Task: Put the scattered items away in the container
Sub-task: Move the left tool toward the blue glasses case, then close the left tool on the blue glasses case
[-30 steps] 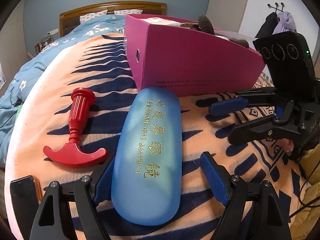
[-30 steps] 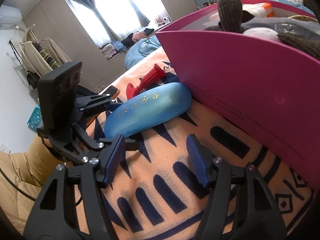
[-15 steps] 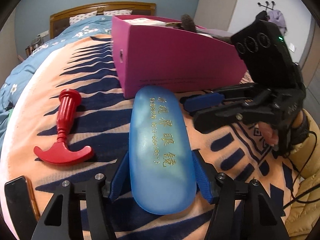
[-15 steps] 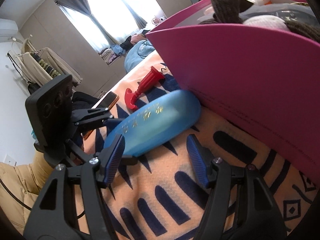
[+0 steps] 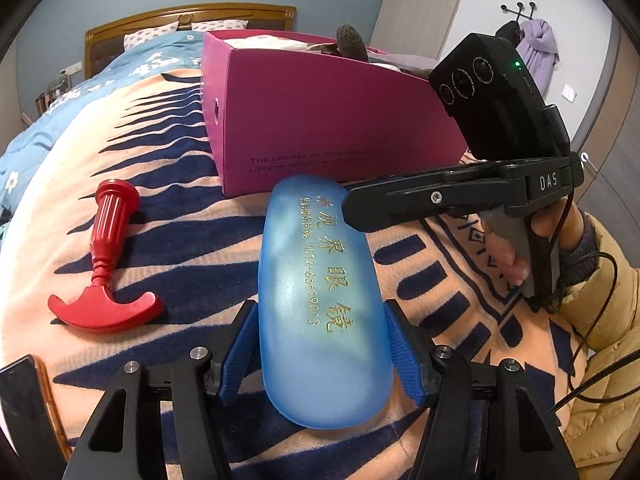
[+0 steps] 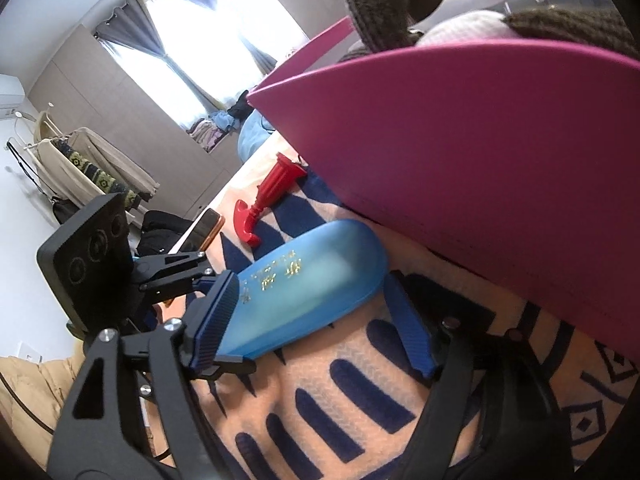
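A blue glasses case point(image 5: 320, 304) with gold lettering lies on the patterned blanket in front of the pink box point(image 5: 320, 120). My left gripper point(image 5: 322, 356) is shut on the near end of the case, both blue pads pressed to its sides. My right gripper point(image 6: 312, 320) is open and straddles the far end of the case point(image 6: 308, 280); its arm point(image 5: 440, 196) crosses over the case in the left wrist view. A red T-handled tool point(image 5: 102, 264) lies to the left and also shows in the right wrist view point(image 6: 272, 196). The box point(image 6: 480, 152) holds knitted items.
A phone point(image 5: 24, 408) lies at the blanket's near left edge and shows in the right wrist view point(image 6: 204, 228). The wooden headboard point(image 5: 184, 20) and pillows are behind the box. A clothes rack point(image 6: 80, 160) and window are across the room.
My left gripper closed from wide open onto the case's near end. My right gripper moved in from the right and now straddles the case's far end.
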The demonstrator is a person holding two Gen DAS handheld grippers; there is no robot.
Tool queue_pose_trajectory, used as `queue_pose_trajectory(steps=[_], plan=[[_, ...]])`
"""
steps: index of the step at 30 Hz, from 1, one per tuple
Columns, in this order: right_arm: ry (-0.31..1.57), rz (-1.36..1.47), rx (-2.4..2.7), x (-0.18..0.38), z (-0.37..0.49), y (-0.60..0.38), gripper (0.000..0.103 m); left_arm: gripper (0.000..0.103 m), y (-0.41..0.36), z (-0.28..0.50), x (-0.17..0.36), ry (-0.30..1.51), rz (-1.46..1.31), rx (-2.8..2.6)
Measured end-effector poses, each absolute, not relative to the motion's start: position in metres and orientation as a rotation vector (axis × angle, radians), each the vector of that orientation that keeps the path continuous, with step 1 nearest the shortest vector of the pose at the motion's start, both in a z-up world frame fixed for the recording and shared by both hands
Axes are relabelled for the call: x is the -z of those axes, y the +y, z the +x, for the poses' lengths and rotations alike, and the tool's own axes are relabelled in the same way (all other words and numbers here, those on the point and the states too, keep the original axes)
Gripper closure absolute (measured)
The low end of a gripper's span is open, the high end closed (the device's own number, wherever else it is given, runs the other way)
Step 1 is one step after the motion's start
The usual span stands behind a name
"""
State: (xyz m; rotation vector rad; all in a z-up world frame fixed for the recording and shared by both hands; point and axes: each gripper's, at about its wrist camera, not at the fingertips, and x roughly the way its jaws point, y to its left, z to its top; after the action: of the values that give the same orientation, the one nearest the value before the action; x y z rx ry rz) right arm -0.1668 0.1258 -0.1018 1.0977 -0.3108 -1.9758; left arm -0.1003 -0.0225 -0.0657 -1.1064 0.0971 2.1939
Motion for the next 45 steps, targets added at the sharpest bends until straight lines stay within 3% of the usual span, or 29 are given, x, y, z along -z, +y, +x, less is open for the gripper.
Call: queue_pose_trajectory(steps=[11, 24, 26, 28, 30, 45], plan=[[-0.435, 1.114, 1.907, 0.109, -0.163, 0.139, 0.023, 0.040, -0.019, -0.091, 0.066, 0.108, -1.083, -2.151], [-0.444, 1.112, 1.926, 0.110, -0.160, 0.141, 0.023, 0.040, -0.003, -0.081, 0.068, 0.159, -1.072, -2.104], [-0.448, 1.118, 1.930, 0.111, -0.160, 0.142, 0.031, 0.040, -0.003, -0.081, 0.068, 0.157, -1.072, -2.104], [-0.459, 1.133, 1.926, 0.115, -0.162, 0.145, 0.048, 0.040, -0.003, -0.081, 0.068, 0.154, -1.073, -2.106], [-0.503, 1.134, 1.872, 0.118, -0.161, 0.147, 0.053, 0.040, -0.002, -0.081, 0.068, 0.159, -1.073, -2.108], [-0.475, 1.107, 1.844, 0.111, -0.140, 0.154, 0.059, 0.039, 0.001, -0.059, 0.059, 0.231, -1.069, -2.165]])
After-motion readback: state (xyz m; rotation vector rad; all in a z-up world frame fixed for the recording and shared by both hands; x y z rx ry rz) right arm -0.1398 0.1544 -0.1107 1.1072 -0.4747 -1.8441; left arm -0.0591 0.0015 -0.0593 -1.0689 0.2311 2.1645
